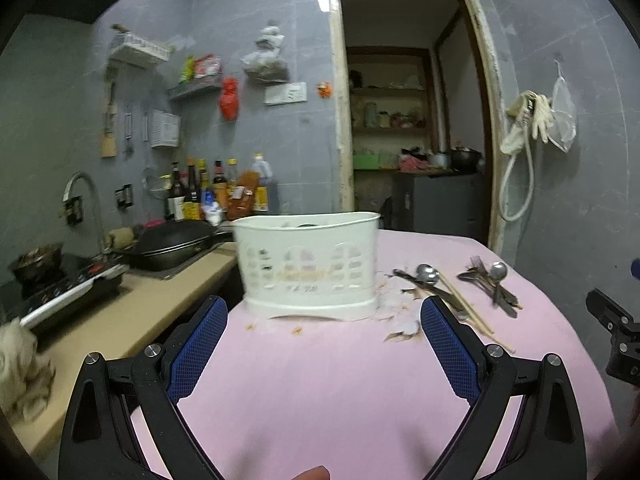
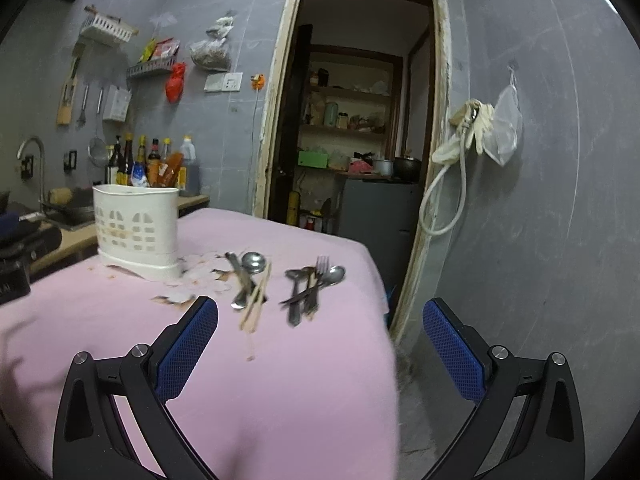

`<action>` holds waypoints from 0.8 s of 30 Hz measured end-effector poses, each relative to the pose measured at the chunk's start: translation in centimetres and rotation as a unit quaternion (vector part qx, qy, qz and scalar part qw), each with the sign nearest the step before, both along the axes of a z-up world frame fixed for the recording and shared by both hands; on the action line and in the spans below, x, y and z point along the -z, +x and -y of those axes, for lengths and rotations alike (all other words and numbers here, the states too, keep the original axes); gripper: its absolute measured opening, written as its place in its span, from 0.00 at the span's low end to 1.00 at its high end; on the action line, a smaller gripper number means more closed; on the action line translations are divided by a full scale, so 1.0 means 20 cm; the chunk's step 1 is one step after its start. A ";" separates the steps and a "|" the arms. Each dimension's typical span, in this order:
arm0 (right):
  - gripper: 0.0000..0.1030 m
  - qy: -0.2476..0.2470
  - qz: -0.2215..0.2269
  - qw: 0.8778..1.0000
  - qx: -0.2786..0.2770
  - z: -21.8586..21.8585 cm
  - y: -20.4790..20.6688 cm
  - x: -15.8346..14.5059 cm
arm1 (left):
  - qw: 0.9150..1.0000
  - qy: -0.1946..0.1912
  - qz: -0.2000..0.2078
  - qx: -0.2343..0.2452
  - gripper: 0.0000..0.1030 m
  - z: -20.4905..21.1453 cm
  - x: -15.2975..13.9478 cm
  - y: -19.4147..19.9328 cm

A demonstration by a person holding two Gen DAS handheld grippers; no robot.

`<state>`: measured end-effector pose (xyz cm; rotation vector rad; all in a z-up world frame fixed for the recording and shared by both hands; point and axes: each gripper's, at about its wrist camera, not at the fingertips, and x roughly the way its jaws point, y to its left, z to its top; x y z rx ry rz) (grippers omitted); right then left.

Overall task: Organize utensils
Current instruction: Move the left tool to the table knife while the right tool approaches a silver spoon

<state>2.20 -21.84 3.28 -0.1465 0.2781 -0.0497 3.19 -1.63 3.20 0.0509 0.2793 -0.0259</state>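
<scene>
home kitchen | sauce bottles, wok on counter (by faucet) | pantry shelves

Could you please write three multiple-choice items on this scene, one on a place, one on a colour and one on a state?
1. Where do the loose utensils lie relative to the white caddy?
A. inside it
B. on the cloth to its right
C. on the counter by the wok

2. What colour is the tablecloth?
A. pink
B. green
C. white

3. How do both grippers stand?
A. shut on a spoon
B. shut on nothing
C. open and holding nothing

Answers:
1 B: the spoons and fork and the chopsticks rest on the cloth right of the white caddy.
2 A: the tablecloth is pink.
3 C: the left gripper and right gripper show pads spread wide, with nothing between them.
</scene>
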 end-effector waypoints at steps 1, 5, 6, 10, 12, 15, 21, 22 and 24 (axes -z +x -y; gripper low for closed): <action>1.00 -0.003 -0.004 1.000 -0.004 0.02 0.03 -0.02 | 1.000 0.001 -0.008 0.013 0.92 0.02 -0.02 0.04; 1.00 0.010 -0.030 0.999 -0.017 0.13 0.15 -0.07 | 0.998 -0.009 -0.041 0.049 0.92 0.08 -0.06 0.17; 1.00 0.014 -0.039 0.999 -0.018 0.15 0.19 -0.08 | 0.997 -0.011 -0.051 0.059 0.92 0.10 -0.07 0.21; 1.00 0.023 -0.080 0.996 -0.022 0.26 0.37 -0.11 | 0.992 -0.016 -0.082 0.091 0.92 0.21 -0.12 0.37; 1.00 0.027 -0.102 0.994 -0.026 0.29 0.46 -0.10 | 0.990 -0.018 -0.096 0.106 0.92 0.27 -0.13 0.45; 1.00 0.039 -0.128 0.990 -0.034 0.33 0.58 -0.08 | 0.985 -0.017 -0.116 0.123 0.92 0.36 -0.13 0.58; 0.99 0.074 -0.162 0.982 -0.060 0.39 0.80 -0.01 | 0.979 -0.011 -0.151 0.138 0.78 0.46 -0.04 0.81; 0.99 0.075 -0.165 0.981 -0.065 0.40 0.84 0.00 | 0.977 -0.012 -0.162 0.140 0.75 0.47 -0.02 0.86; 0.98 0.074 -0.174 0.979 -0.074 0.41 0.91 0.02 | 0.974 -0.013 -0.178 0.140 0.65 0.49 0.02 0.94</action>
